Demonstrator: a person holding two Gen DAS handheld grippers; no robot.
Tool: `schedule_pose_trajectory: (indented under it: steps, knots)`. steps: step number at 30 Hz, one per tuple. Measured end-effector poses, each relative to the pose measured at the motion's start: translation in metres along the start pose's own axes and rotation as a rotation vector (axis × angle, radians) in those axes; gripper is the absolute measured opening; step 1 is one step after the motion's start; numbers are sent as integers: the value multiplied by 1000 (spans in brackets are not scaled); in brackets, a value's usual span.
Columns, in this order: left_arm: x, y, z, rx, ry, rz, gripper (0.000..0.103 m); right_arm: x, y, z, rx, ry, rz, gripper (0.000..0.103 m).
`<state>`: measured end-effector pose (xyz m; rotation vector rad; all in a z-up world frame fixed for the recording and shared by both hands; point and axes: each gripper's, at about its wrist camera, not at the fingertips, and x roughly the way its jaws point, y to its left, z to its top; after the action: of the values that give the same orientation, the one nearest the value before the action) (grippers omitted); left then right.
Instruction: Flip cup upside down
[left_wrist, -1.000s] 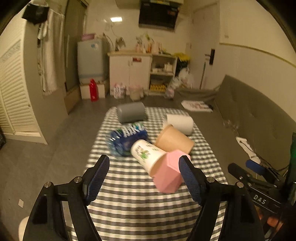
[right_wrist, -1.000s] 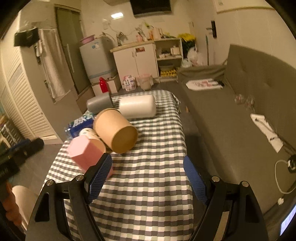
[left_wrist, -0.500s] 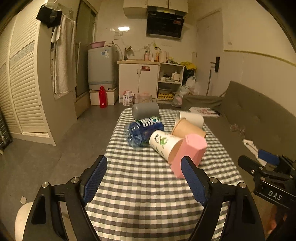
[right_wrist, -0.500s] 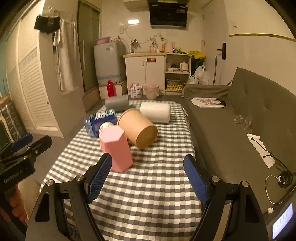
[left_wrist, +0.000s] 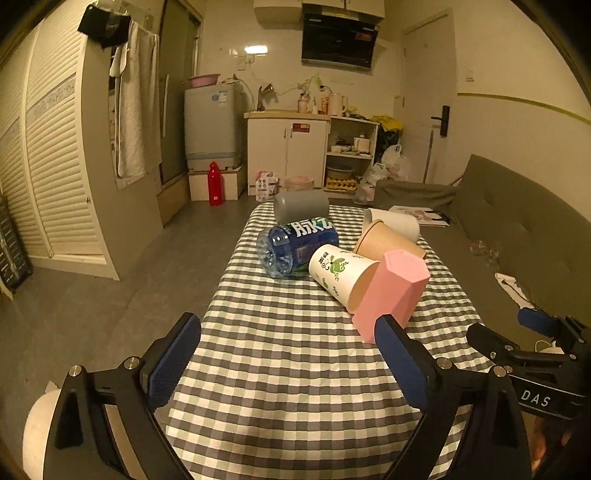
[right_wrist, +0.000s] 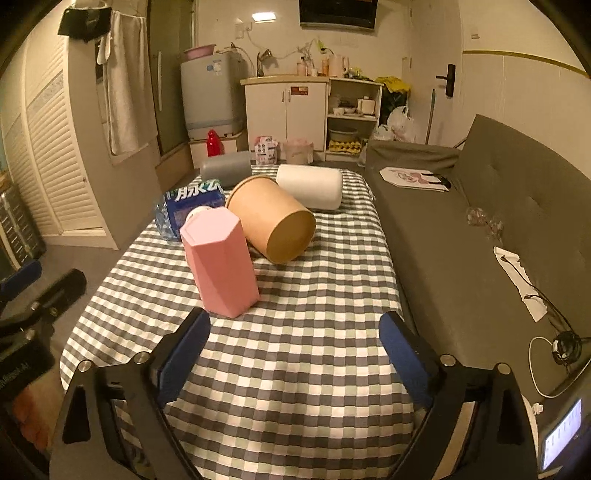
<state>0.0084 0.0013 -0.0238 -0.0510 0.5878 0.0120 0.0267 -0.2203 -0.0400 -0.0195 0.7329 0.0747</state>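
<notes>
Both fisheye views look forward along their own blue-padded fingers, down the length of the checked table (left_wrist: 295, 354) toward the kitchen cabinet (left_wrist: 288, 155) at the far wall. The left wrist view sits near the table's close edge, slightly left, with the pink cup (left_wrist: 391, 291) right of centre and the other gripper's black frame in its lower right corner. The right wrist view sits closer in and further right, the pink cup (right_wrist: 219, 262) left of centre, the grey sofa (right_wrist: 480, 236) filling its right side. Both share the cluster of cups and the table
</notes>
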Motion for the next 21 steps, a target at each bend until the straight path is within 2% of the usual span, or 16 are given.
schedule_pose_trajectory:
  steps: [5, 19, 21]
  knots:
    - [0, 1, 1, 0, 6, 5, 99, -3, -1, 0, 6, -15, 1, 102]
    - [0, 4, 0, -26, 16, 2, 99, -7, -1, 1, 5, -24, -2, 103]
    - [0, 6, 1, -43, 15, 1, 103, -7, -1, 1, 6, -24, -2, 103]
